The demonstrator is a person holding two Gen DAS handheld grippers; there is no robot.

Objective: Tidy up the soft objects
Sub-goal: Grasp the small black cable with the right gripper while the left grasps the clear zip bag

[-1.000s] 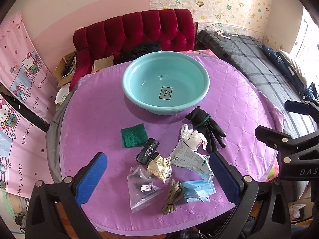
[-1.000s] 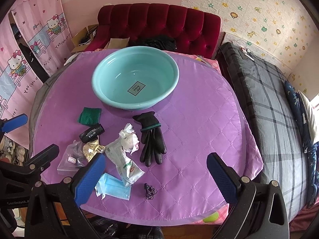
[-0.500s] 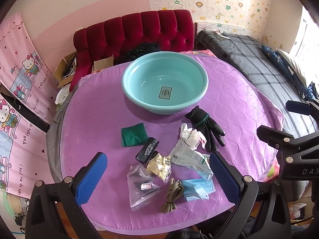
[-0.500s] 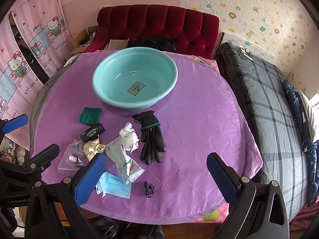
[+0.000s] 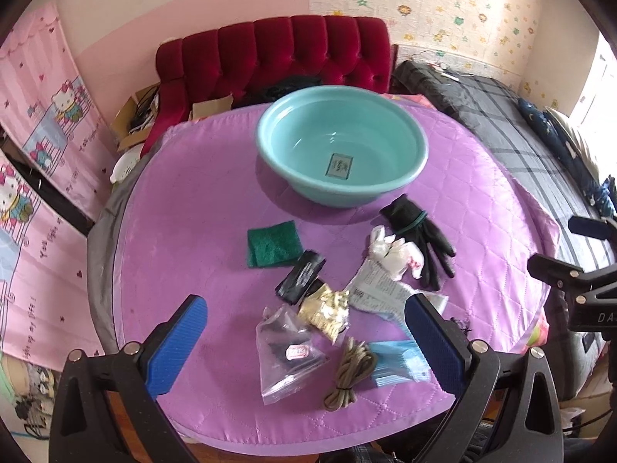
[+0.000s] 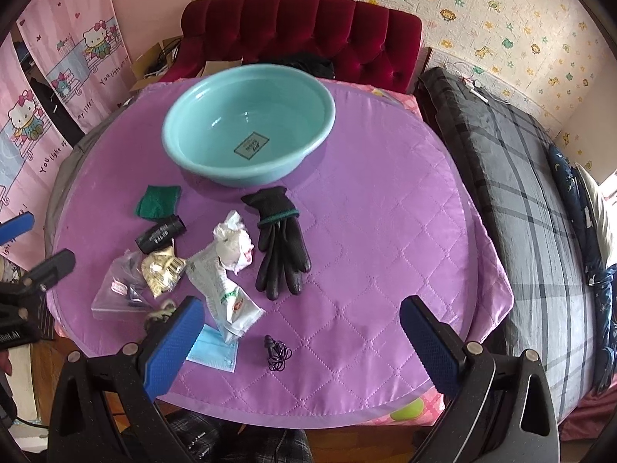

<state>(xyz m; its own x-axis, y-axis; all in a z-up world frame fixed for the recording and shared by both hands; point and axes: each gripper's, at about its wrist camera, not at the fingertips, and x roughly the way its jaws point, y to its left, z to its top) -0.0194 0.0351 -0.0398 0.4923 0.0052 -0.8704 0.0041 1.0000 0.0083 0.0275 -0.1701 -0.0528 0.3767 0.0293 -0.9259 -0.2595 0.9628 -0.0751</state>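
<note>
A teal basin stands empty at the far side of the round purple table. In front of it lie a green scouring pad, black gloves, a crumpled white bag, a printed pouch, a black tube, a gold wrapper, a clear zip bag, a cord bundle and a blue face mask. My left gripper hovers open over the zip bag. My right gripper hangs open above the near edge.
A small black hair tie lies near the front edge. A red tufted sofa stands behind the table, a grey plaid bed to the right, pink curtains to the left. Purple cloth right of the gloves is bare.
Both grippers have edged slightly forward and lower toward the table; the items look a little nearer. Nothing on the table has moved.
</note>
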